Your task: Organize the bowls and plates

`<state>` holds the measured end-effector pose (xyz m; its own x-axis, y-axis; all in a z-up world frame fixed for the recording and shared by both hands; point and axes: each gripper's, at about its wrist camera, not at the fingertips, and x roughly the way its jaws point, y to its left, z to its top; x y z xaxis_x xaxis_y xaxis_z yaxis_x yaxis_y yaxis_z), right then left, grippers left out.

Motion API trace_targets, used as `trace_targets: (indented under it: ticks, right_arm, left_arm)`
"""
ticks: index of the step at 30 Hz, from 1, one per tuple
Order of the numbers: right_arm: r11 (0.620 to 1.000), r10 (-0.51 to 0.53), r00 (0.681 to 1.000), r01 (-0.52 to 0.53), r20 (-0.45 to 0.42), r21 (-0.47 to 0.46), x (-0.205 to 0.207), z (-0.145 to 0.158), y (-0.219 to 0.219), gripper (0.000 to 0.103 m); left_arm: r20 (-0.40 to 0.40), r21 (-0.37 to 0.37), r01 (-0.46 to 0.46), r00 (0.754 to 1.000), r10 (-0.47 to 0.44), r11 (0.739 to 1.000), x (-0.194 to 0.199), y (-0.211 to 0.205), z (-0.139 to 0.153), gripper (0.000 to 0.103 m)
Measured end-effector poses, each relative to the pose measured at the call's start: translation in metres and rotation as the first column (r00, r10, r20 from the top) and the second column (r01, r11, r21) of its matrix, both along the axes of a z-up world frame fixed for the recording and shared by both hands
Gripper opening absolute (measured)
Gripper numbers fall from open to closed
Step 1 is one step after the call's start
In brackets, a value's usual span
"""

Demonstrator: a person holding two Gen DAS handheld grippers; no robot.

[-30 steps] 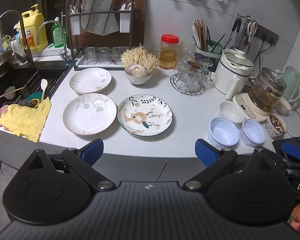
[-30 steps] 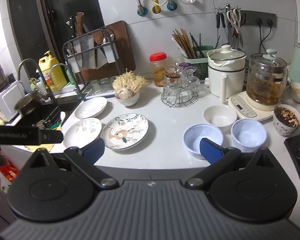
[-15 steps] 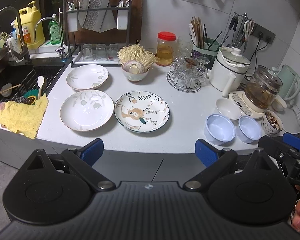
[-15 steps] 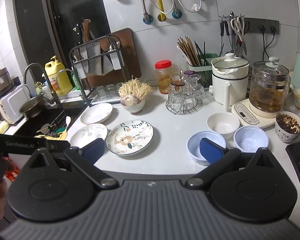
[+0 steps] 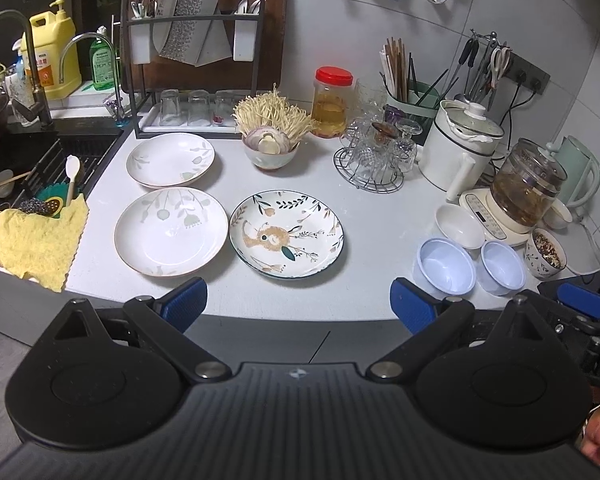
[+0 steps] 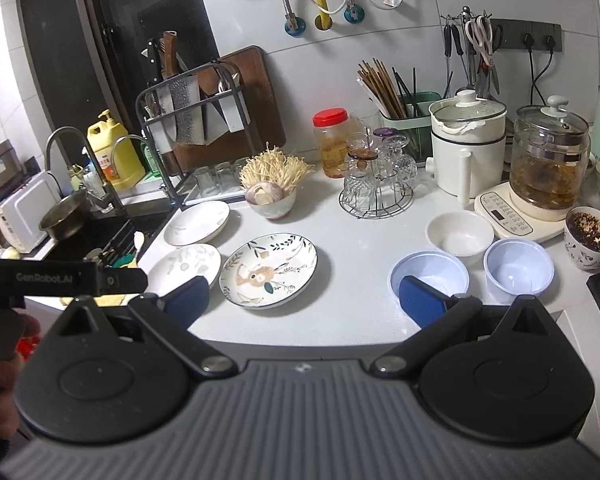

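We logged three plates on the white counter: the patterned plate lay straight ahead of the left gripper, between its spread fingers; a white plate sat just beside it toward the left finger, and a second white plate lay beyond that one. Ahead of our right gripper, also spread wide and holding nothing, the near blue bowl sat partly behind its right finger, the second blue bowl further right, and a white bowl beyond them. Farther ahead stood a mushroom-filled bowl and a glass rack. A yellow cloth lay far left.
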<state>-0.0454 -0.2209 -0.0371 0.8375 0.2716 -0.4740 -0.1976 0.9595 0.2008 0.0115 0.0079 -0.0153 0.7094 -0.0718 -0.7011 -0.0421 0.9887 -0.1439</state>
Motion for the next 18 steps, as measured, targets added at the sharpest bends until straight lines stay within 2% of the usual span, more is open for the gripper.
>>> trace_targets:
  ticks: [10,18]
  right_arm:
    - [0.999,-0.036,0.999,0.038,0.04,-0.028,0.03,0.005,0.043,0.103]
    - [0.997,-0.077,0.997,0.077,0.023,-0.02,0.058,0.0,0.082,0.103]
  left_arm:
    - [0.008,-0.033,0.064,0.998,-0.064,0.997,0.051,0.05,-0.007,0.1]
    - [0.002,-0.038,0.111,0.994,-0.111,0.993,0.093,0.089,-0.014,0.1]
